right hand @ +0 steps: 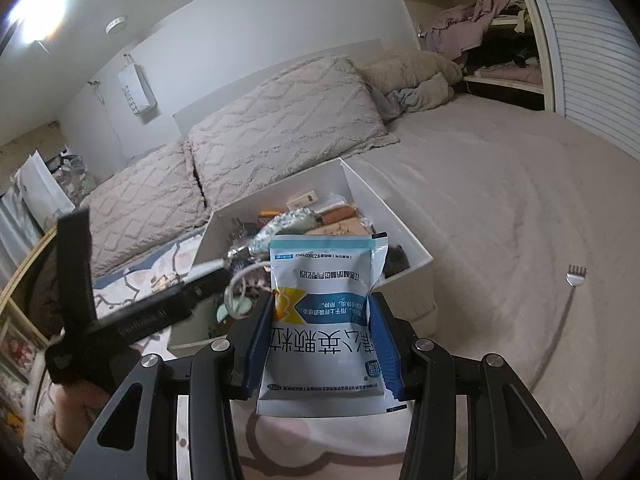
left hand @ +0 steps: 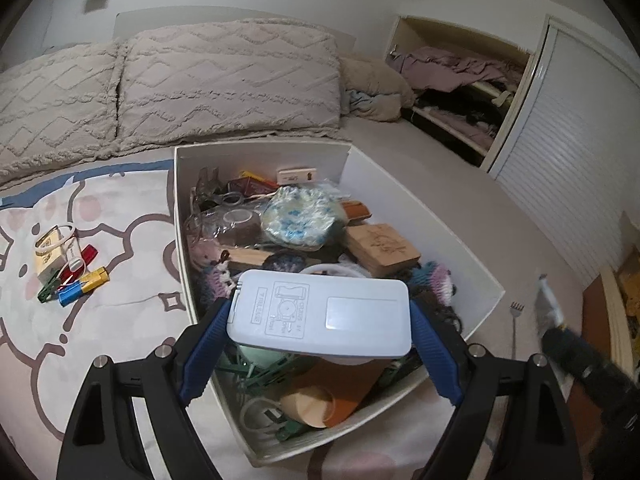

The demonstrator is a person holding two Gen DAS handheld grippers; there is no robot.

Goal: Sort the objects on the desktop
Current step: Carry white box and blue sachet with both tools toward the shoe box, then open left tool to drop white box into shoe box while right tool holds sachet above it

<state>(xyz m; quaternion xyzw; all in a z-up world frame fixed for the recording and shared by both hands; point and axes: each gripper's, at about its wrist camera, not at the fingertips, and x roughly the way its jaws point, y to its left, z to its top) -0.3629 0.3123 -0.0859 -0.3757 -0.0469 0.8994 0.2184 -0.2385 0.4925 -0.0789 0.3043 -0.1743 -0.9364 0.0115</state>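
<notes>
In our left gripper [left hand: 320, 332] we hold a pale blue-white plastic case [left hand: 320, 316], the blue pads [left hand: 208, 340] pressing on its two short ends. Its long axis runs crosswise between the fingers, flat face up, with a moulded battery diagram and the word RELEASE on it. The case hangs above the near end of the white storage box [left hand: 420, 216].

In our right gripper [right hand: 320, 344] we hold a white and blue medicine sachet [right hand: 324, 320], the jaws closed narrowly on its lower half. It stands on end, its long axis running away from us along the fingers, the sealed strip at the far end, and its print reads upside down. It hangs over the bedspread, just short of the near edge of the box.

The box sits on the bed, crammed with things: a paper cup [left hand: 308, 404] on its side at the near end, a wooden block [left hand: 384, 248] towards the right wall, a blue-speckled pouch [left hand: 300, 220] in the middle, a roll of tape [left hand: 240, 220] left of it.

Left of the box, on the patterned blanket [left hand: 120, 320], lies a small cluster: a little carton [left hand: 48, 256] and coloured clothes pegs [left hand: 76, 284]. To the right of the box, on the plain bedspread, lies a metal back scratcher [right hand: 568, 292], its claw pointing away from us.

Beyond the box, two tufted pillows [left hand: 228, 76] lean at the head of the bed.
</notes>
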